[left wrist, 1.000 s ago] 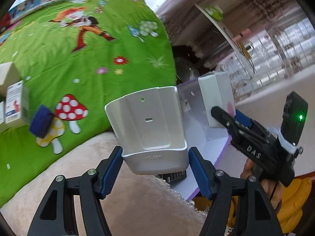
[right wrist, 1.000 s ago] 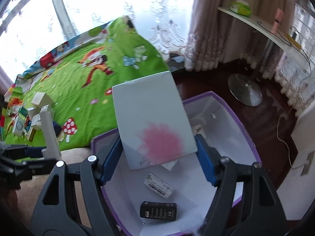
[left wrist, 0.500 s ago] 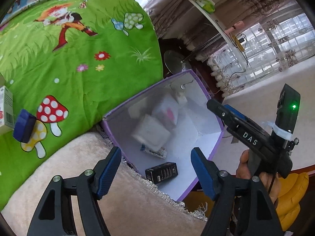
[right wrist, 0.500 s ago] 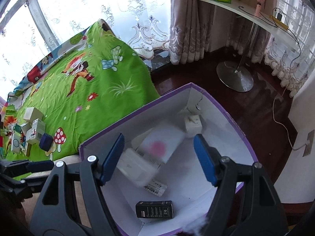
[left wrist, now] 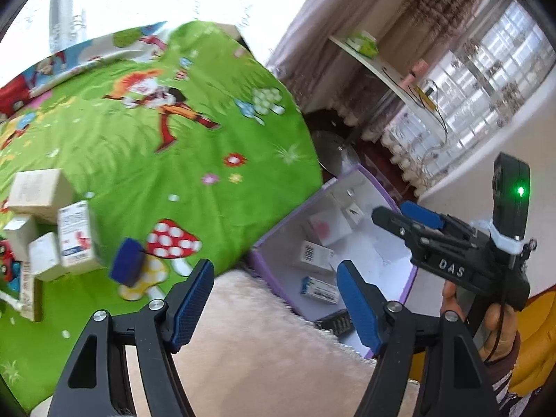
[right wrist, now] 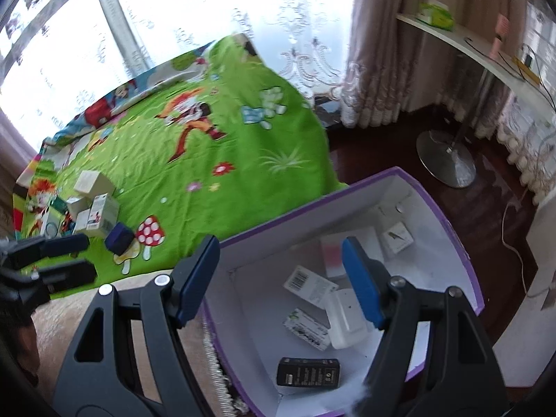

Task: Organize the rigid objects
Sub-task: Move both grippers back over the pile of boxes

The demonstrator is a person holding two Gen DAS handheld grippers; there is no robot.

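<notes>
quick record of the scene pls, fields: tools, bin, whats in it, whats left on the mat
left tool: open, nothing between the pads
right tool: open, empty, above the bin
bin: purple-rimmed box, white inside, on the floor beside the green mat
in bin: black box, white holder, several white cartons, one with a pink patch
left on mat: dark blue block, cluster of white boxes
</notes>
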